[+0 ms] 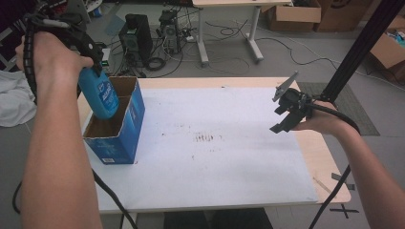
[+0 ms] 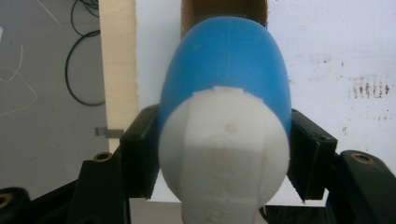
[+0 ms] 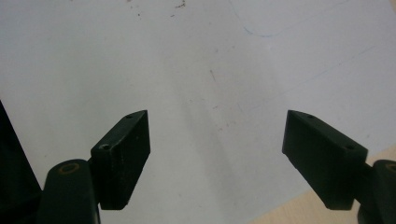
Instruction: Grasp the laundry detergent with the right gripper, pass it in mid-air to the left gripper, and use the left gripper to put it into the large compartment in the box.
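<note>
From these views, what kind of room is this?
Probably a lab or workshop: computer towers with loose cables on the floor, stacked cardboard boxes, and a black camera stand beside the work table.

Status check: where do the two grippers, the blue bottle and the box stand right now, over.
Left gripper shut on blue bottle, bottom end inside the open blue box. Right gripper open, empty, above the white mat. Nothing in the way.

Left tongs raised over the table's left edge, jaws clamped, right tongs jaws apart, near right edge.
</note>
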The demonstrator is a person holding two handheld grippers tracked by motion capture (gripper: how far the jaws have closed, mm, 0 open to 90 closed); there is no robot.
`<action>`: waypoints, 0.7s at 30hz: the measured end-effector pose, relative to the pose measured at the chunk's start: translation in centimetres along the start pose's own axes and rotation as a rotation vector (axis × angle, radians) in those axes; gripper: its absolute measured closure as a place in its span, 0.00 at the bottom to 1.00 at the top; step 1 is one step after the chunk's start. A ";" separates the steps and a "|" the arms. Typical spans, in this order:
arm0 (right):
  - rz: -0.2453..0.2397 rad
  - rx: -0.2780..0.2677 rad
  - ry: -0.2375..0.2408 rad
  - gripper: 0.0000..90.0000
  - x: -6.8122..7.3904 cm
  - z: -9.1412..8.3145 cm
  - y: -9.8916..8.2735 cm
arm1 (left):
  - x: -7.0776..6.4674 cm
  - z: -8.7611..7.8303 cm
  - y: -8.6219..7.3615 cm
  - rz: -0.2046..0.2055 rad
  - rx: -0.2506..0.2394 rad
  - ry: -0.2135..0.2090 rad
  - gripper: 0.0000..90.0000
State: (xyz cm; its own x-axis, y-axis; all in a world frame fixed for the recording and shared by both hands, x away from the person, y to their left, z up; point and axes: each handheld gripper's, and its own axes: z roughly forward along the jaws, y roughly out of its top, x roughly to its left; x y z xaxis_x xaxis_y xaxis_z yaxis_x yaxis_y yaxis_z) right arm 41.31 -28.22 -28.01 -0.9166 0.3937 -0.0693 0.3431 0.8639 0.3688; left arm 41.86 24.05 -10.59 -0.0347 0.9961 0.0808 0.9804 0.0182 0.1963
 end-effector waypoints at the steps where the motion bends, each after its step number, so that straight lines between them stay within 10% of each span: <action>1: 0.000 0.002 0.001 0.26 0.0 0.0 0.0 | 0.0 0.1 0.0 0.003 0.000 0.001 0.43; 21: -0.002 0.002 0.006 0.26 0.3 0.5 -0.2 | -0.2 6.7 -0.3 0.018 0.096 -0.008 0.43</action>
State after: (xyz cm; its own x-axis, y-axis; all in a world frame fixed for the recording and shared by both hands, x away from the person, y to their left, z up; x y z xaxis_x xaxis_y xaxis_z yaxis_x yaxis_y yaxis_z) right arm 41.06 -28.12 -28.58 -0.9187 0.3898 -0.0643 0.3415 0.8654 0.3665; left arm 42.90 24.43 -17.23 -0.0158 0.9970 0.0755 0.9949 0.0082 0.1006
